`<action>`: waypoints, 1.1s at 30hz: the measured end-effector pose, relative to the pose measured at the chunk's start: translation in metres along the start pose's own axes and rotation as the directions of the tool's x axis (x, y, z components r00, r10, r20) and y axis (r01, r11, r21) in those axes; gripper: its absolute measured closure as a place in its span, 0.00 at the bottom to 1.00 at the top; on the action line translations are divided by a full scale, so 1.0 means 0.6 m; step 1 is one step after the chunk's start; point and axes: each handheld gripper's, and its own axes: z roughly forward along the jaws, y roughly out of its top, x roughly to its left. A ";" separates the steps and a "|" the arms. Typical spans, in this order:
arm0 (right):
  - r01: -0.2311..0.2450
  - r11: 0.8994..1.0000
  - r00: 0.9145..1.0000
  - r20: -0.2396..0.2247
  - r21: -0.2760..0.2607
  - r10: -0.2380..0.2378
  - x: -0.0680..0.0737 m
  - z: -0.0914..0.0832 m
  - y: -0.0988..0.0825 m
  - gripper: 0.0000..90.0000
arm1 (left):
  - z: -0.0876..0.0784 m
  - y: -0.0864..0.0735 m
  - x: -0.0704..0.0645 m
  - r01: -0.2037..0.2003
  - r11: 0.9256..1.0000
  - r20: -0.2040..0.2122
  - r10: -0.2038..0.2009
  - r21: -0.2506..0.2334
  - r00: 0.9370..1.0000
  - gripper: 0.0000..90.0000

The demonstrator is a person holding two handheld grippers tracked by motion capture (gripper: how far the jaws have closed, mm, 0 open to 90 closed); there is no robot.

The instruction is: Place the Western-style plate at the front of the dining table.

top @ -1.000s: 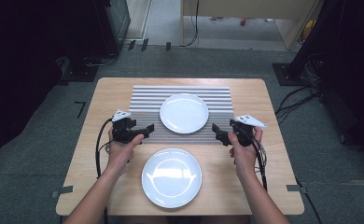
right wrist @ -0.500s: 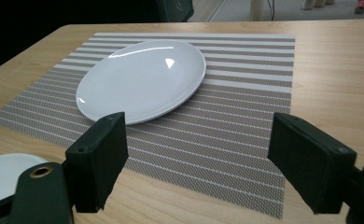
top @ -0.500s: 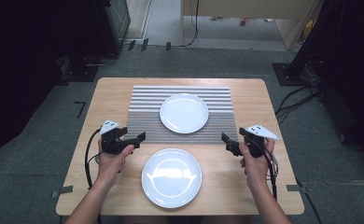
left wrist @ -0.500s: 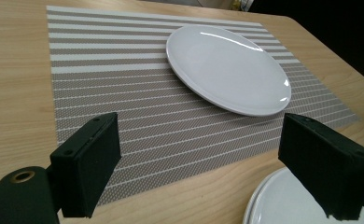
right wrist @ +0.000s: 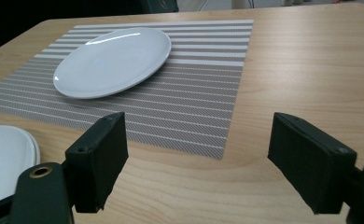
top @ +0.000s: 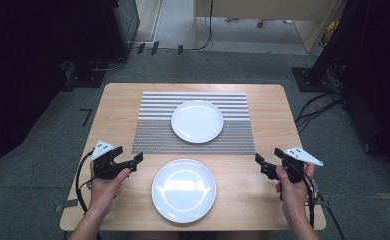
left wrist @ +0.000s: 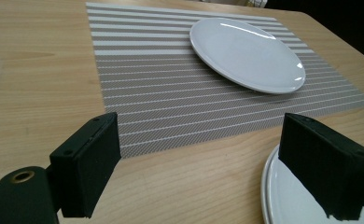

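Observation:
A white plate (top: 197, 121) sits on a grey striped placemat (top: 153, 135) at the table's middle. Another white plate (top: 183, 190) lies on the bare wood near the front edge; its rim looks doubled in the gripper views, as if two are stacked. My left gripper (top: 137, 160) is held left of the near plate, open and empty, its jaws pointing right. To the right of that plate, my right gripper (top: 261, 165) is open and empty too, with its jaws pointing left. From the left gripper (left wrist: 203, 154), the near plate (left wrist: 283, 196) is by the right jaw. The right gripper (right wrist: 208, 154) faces the placemat's corner (right wrist: 217, 149).
The wooden table (top: 273, 115) has bare strips left and right of the placemat. Cables trail from both grippers off the front edge. Dark equipment and floor cables (top: 323, 100) surround the table.
Both grippers have drawn back from the placemat's front edge toward the person and spread outward to either side of the near plate. Plates and placemat have not moved.

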 end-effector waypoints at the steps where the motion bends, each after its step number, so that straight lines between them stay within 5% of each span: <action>1: -0.001 1.000 1.000 0.005 0.000 0.001 -0.004 -0.004 -0.004 0.21 | -0.002 -0.002 0.002 0.003 1.000 -0.004 -0.003 -0.001 1.000 0.14; 18: -0.014 1.000 0.997 0.082 0.027 0.012 -0.059 -0.047 -0.053 0.21 | -0.047 -0.084 0.063 0.048 0.998 -0.112 -0.042 0.048 0.993 0.14; 33: -0.048 0.997 0.986 0.164 0.056 0.038 -0.114 -0.085 -0.102 0.21 | -0.083 -0.118 0.102 0.067 0.996 -0.197 -0.054 0.060 0.979 0.14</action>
